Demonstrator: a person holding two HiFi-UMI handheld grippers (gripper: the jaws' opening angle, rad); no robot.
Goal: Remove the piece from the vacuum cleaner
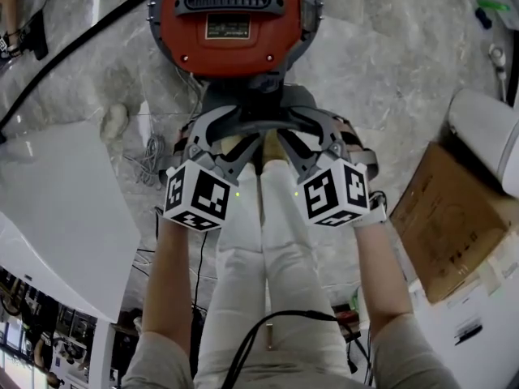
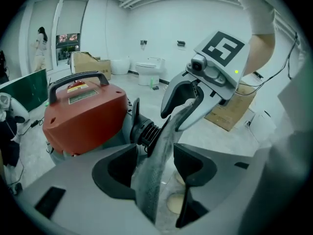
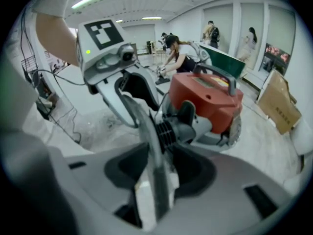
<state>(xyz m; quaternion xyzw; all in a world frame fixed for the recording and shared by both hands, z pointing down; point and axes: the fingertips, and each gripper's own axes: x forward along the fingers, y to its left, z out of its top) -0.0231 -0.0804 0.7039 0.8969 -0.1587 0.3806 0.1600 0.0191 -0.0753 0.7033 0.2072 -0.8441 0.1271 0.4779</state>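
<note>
The red vacuum cleaner (image 1: 231,23) stands on the marble floor ahead of my feet. From its front a black ribbed connector (image 2: 145,131) sticks out, and a grey piece (image 2: 154,175) runs from there toward me. My left gripper (image 1: 231,136) and right gripper (image 1: 296,136) hang side by side just in front of the connector, pointing down at it. In the left gripper view the grey piece lies between the wide jaws with a gap on each side. The right gripper view shows the same piece (image 3: 155,175) between its spread jaws, with the vacuum (image 3: 210,99) behind.
A flat cardboard box (image 1: 442,225) leans at the right beside a white fixture (image 1: 486,132). A white panel (image 1: 57,209) fills the left, with loose wires (image 1: 150,156) beside it. A black cable (image 1: 81,39) crosses the floor at upper left. People stand in the background (image 3: 181,58).
</note>
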